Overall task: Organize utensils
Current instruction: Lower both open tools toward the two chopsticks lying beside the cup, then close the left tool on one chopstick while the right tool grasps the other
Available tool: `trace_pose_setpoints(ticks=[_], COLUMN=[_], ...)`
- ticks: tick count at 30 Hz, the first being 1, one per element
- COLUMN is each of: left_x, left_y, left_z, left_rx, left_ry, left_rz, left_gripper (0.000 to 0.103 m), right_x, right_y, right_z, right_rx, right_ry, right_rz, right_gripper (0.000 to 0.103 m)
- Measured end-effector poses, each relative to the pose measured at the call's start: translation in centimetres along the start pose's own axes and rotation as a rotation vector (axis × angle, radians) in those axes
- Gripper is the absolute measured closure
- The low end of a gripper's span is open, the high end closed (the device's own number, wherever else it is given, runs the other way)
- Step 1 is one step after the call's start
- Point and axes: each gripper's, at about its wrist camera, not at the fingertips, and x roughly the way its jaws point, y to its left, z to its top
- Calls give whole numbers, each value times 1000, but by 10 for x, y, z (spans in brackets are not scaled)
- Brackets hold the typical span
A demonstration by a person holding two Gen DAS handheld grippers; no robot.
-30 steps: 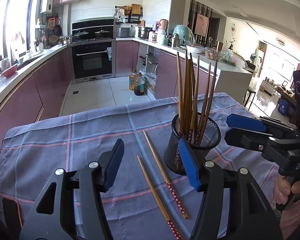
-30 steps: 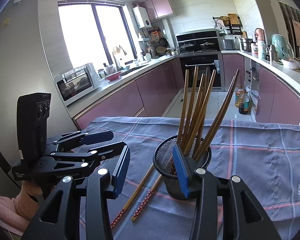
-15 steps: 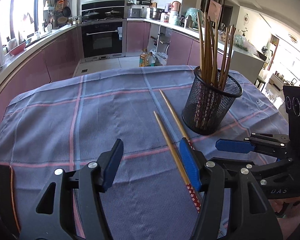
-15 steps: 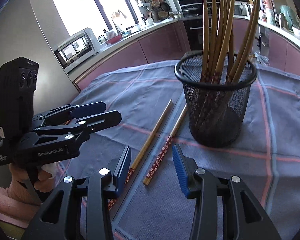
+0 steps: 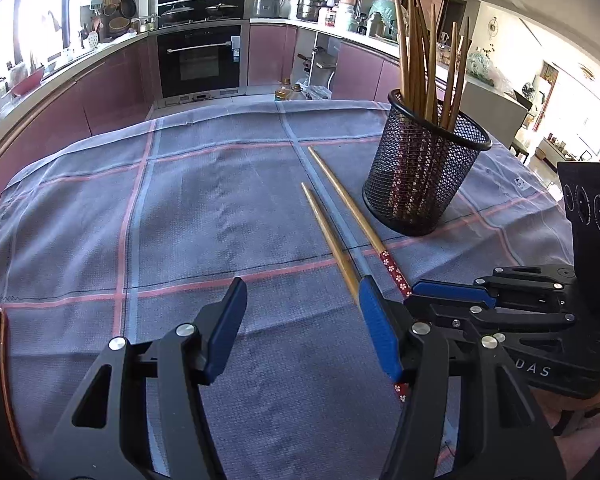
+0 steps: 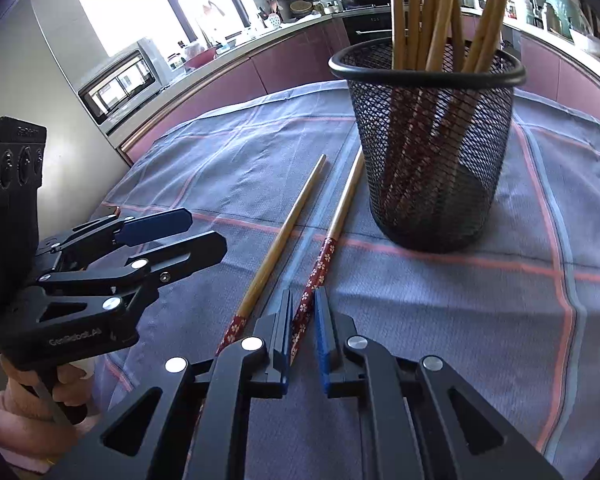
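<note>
Bamboo chopsticks (image 5: 340, 204), two loose, lie side by side on the checked cloth (image 5: 180, 208) over the surface in the left wrist view, at 7 o'clock of the mesh holder (image 5: 424, 168) full of more; left gripper (image 5: 300, 332) hangs half open with nothing between its pads. Right wrist view: right gripper (image 6: 303, 320) has just closed its jaws onto the red patterned end of the right-hand chopstick (image 6: 332, 240), holder (image 6: 428, 140) at 1 o'clock, other chopstick (image 6: 284, 240) just left of it.

Between the right gripper's (image 6: 303, 322) ribbed blue pads lay a smooth wooden chopstick (image 6: 327, 254) with a glossy red flowered end. Beyond the fingertips stood a matt black wire-mesh cup (image 6: 434, 152) on a woven, slightly rumpled checked cloth (image 6: 440, 320). The gripper's frame looked like matt black plastic with shiny metal rivets.
</note>
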Motion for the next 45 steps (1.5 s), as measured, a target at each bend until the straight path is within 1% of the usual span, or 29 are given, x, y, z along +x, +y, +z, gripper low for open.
trace_pose_setpoints(ticks=[5,7,10,12,16,18,20,24,29,31,35,37,41,44,45], left_x=[3,5,7,10,13,14,15,15,17,18,20,23,28,37,41], left_y=[-6,-8,-11,-13,-15,-12,-9,3,11,12,10,8,-1,-9,-12], left_z=[-3,-3,-4,-4,-4,-2,0,4,7,9,12,14,18,21,22], left_rx=[22,30,42,52,62,55,42,9,-7,-5,8,17,37,65,73], left_ry=[12,17,24,30,42,45,44,44,40,38,35,36,44,63,73], left_rz=[-16,-19,-22,-23,-9,-12,-7,-3,0,-1,-6,-11,-23,-32,-37], left_gripper=[45,46,48,50,54,56,56,56,56,56,56,57,61,65,69], right_x=[-14,-19,-25,-27,-27,-20,-11,7,22,24,24,21,14,11,9], right_y=[-5,-4,6,12,7,2,0,9,13,12,9,2,-8,-11,-12], right_z=[-16,-23,-28,-27,-13,-1,11,29,40,40,39,37,31,27,26], right_rx=[5,-7,-67,-108,-111,-93,-82,-89,-122,-123,-117,-93,-56,-54,-59], right_ry=[29,53,97,107,47,23,9,3,11,17,10,8,5,10,9], right_rz=[22,40,55,58,23,9,4,-7,-43,-58,-70,-64,-54,-62,-72], right_gripper=[96,96,95,93,92,86,86,86,86,86,95,95,97,97,96])
